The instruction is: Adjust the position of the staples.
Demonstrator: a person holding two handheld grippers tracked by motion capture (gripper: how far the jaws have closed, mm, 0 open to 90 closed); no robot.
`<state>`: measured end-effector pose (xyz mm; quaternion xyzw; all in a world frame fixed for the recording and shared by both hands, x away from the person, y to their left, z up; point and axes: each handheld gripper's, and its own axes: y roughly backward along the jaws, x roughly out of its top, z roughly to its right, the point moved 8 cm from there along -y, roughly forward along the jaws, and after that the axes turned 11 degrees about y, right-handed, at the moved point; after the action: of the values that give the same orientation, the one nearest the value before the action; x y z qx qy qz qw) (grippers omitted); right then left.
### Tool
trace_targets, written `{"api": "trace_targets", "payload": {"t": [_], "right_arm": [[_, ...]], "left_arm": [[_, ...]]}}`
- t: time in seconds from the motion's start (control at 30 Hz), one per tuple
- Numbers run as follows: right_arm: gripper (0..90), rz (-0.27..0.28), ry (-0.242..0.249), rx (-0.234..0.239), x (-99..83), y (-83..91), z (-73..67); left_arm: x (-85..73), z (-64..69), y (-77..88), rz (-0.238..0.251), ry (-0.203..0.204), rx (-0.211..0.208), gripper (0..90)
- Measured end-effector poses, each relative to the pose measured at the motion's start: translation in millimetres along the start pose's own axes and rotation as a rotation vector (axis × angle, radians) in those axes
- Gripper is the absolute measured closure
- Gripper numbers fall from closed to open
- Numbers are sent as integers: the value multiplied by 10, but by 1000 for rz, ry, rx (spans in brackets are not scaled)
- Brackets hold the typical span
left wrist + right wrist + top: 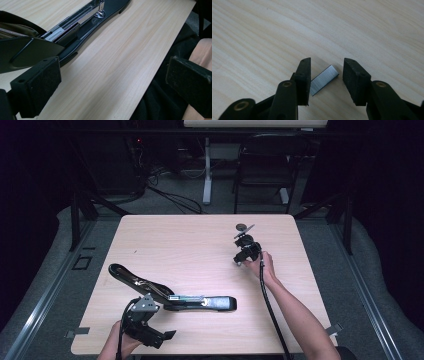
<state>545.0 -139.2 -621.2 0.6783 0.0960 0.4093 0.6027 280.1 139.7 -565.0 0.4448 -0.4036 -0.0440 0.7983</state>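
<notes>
While the right gripper (325, 82) puts its half-closed jaws around the staple strip (323, 80), the left gripper's (112, 85) wide jaws wait by the open stapler (172, 295); next, squeeze gently.

Table (200, 245) mostly bare: wide free room from 9 through 12 o'clock of centre. Long opened stapler (170, 295) blocks the near strip, lying from 8 to 6 o'clock, raised arm at its left end. Staple strip (323, 79) sits in the gap between the right gripper (325, 78) jaws, at 2 o'clock. Left gripper (150, 332) crowds the near edge at 7 o'clock.
</notes>
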Motion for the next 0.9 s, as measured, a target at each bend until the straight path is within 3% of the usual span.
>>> {"api": "trace_targets", "payload": {"t": [0.5,0.9], "right_arm": [[773,-30,10,17,-41,-6,5],[784,-19,20,25,-18,36,-13]], "left_arm": [[-9,-6,-2,-6,2,1,0],[-15,-16,16,-8,-4,1,0]]}}
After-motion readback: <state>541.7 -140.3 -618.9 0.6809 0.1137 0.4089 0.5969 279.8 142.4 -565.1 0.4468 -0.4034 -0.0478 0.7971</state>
